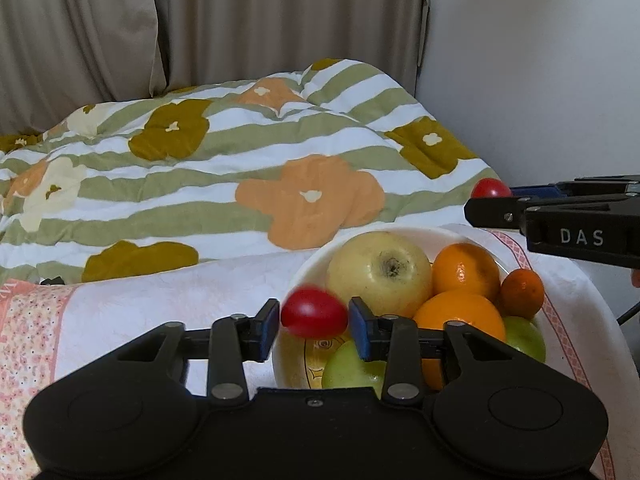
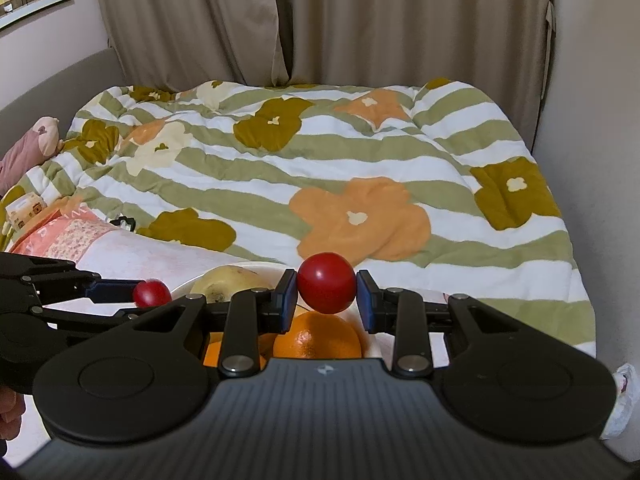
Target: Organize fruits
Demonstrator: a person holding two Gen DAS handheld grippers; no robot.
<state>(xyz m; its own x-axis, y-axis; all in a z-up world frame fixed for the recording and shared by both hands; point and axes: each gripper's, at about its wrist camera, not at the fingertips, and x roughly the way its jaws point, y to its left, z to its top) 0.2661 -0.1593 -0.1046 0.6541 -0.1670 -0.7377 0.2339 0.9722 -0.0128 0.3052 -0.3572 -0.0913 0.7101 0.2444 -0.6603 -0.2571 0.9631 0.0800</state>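
Note:
A white bowl (image 1: 420, 234) holds a yellow apple (image 1: 378, 268), oranges (image 1: 466, 270), a small tangerine (image 1: 522, 294) and green fruits (image 1: 350, 366). My left gripper (image 1: 314, 318) is shut on a small red tomato (image 1: 314, 312) just above the bowl's near-left rim; the tomato looks slightly blurred. My right gripper (image 2: 327, 292) is shut on a second red tomato (image 2: 326, 288) above the oranges (image 2: 316, 336). It shows in the left wrist view (image 1: 490, 190) at the far right of the bowl. The left tomato shows in the right wrist view (image 2: 152, 293).
The bowl stands on a white cloth with pink floral borders (image 1: 160, 296). Behind it lies a striped quilt with flower prints (image 1: 224, 168). Beige curtains (image 1: 280, 20) hang at the back, and a white wall (image 1: 540, 80) is to the right.

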